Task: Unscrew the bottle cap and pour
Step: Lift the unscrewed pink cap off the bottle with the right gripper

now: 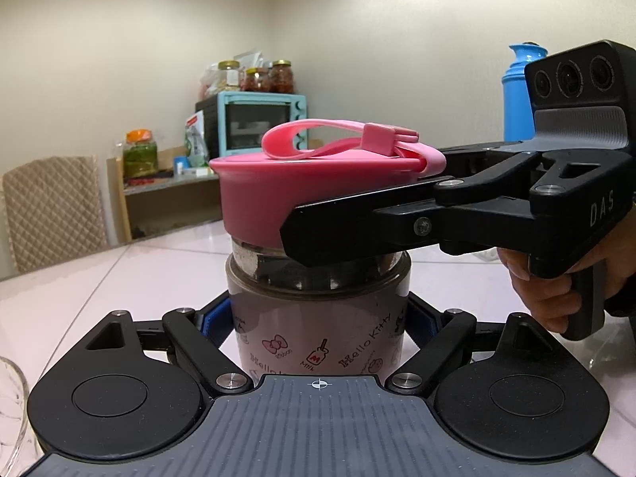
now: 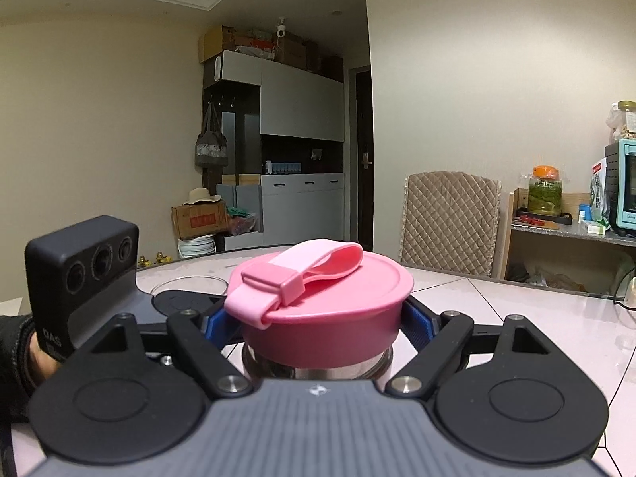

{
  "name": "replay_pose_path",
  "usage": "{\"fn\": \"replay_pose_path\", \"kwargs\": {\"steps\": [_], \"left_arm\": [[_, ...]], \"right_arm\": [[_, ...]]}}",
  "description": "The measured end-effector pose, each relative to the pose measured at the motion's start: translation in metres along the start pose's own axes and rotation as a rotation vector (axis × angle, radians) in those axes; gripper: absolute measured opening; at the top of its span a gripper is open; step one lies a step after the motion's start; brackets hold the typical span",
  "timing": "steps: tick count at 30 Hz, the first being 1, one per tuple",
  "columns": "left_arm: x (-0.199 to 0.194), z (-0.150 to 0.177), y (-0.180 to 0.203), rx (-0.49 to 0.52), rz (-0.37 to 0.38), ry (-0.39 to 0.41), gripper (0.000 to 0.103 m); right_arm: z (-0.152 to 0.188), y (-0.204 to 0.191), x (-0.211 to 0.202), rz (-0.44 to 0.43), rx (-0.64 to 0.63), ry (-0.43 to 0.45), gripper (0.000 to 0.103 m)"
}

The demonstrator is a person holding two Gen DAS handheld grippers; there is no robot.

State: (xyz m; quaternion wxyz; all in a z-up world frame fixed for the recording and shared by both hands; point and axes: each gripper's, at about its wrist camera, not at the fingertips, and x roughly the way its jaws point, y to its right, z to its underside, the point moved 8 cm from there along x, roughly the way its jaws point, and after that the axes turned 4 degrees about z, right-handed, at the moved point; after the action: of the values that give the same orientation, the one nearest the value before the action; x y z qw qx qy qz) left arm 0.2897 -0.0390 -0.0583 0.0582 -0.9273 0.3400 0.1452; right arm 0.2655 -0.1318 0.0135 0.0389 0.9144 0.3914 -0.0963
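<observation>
A glass bottle point(image 1: 318, 318) with Hello Kitty print and dark liquid stands upright on the table. My left gripper point(image 1: 318, 322) is shut on its body, blue pads against both sides. The pink cap point(image 1: 318, 194) with a pink strap loop sits on the bottle's neck. My right gripper point(image 2: 322, 322) is shut on the pink cap point(image 2: 322, 298), blue pads pressed on both sides; it comes in from the right in the left wrist view point(image 1: 357, 222). The bottle's neck point(image 2: 318, 365) shows under the cap.
A glass bowl point(image 2: 187, 284) sits on the pale table point(image 1: 119, 278) behind the bottle; its rim also shows in the left wrist view point(image 1: 12, 405). A blue thermos point(image 1: 518, 91) stands at the right. A quilted chair point(image 2: 449, 222) and a shelf with jars point(image 2: 556, 214) stand beyond the table.
</observation>
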Motion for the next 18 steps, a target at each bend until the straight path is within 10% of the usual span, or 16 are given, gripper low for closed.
{"fn": "replay_pose_path", "kwargs": {"steps": [18], "left_arm": [[-0.001,-0.002,0.006,-0.009,-0.024,-0.003,0.09]], "right_arm": [[-0.011,-0.005,0.0,0.052,-0.004,0.014,0.085]]}}
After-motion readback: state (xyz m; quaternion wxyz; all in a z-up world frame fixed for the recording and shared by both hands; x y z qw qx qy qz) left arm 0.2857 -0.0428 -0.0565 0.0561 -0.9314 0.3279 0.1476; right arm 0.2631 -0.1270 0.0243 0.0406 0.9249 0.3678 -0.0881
